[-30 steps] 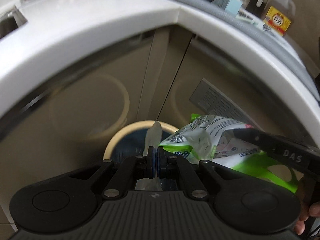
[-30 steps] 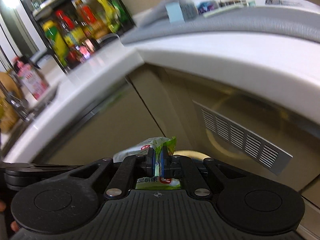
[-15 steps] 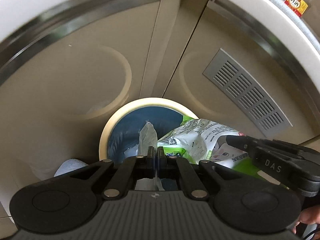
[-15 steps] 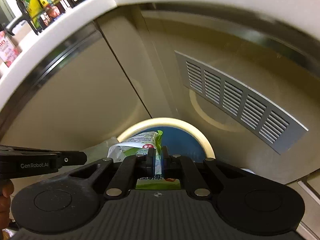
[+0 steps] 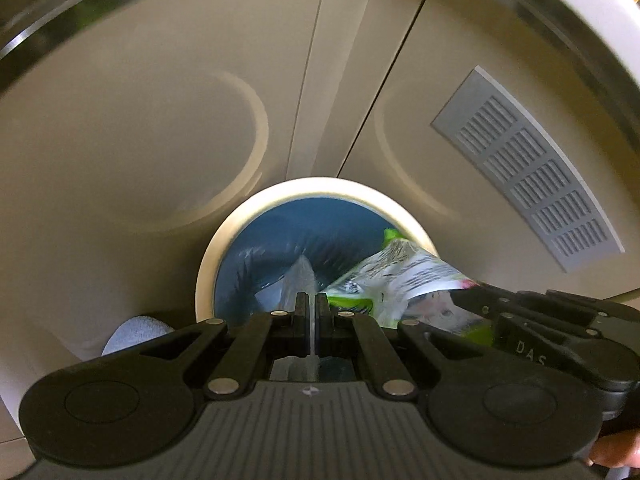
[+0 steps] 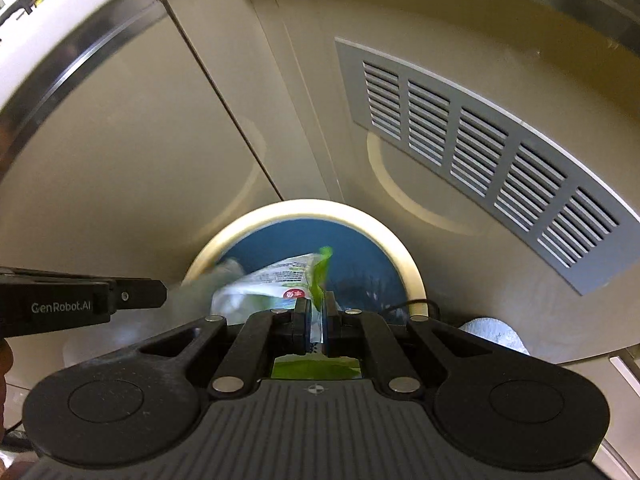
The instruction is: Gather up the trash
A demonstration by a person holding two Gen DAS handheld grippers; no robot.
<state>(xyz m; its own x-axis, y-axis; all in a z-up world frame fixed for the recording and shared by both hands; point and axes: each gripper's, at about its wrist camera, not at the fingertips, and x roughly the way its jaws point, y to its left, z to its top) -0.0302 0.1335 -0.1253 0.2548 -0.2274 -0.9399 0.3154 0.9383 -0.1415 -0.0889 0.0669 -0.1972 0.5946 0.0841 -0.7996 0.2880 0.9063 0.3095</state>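
A round trash bin with a cream rim (image 5: 240, 216) and a blue liner (image 5: 280, 232) stands on the floor against beige cabinets; it also shows in the right wrist view (image 6: 404, 248). My left gripper (image 5: 308, 300) is shut on a clear plastic wrapper (image 5: 300, 276) over the bin's mouth. My right gripper (image 6: 316, 304) is shut on a green and white snack bag (image 6: 276, 280), which also hangs over the bin opening. The bag (image 5: 404, 276) and the right gripper (image 5: 464, 300) show in the left wrist view too.
Beige cabinet doors (image 5: 140, 128) rise behind the bin, with a grey vent grille (image 5: 528, 168) at right and the white counter edge (image 6: 72, 20) above. A pale cloth (image 5: 132, 332) lies beside the bin. A black cable (image 6: 416, 304) runs at the rim.
Both grippers have dropped from counter height down toward the bin, still holding their trash. The bin now looks larger and closer, and the counter has left the left view.
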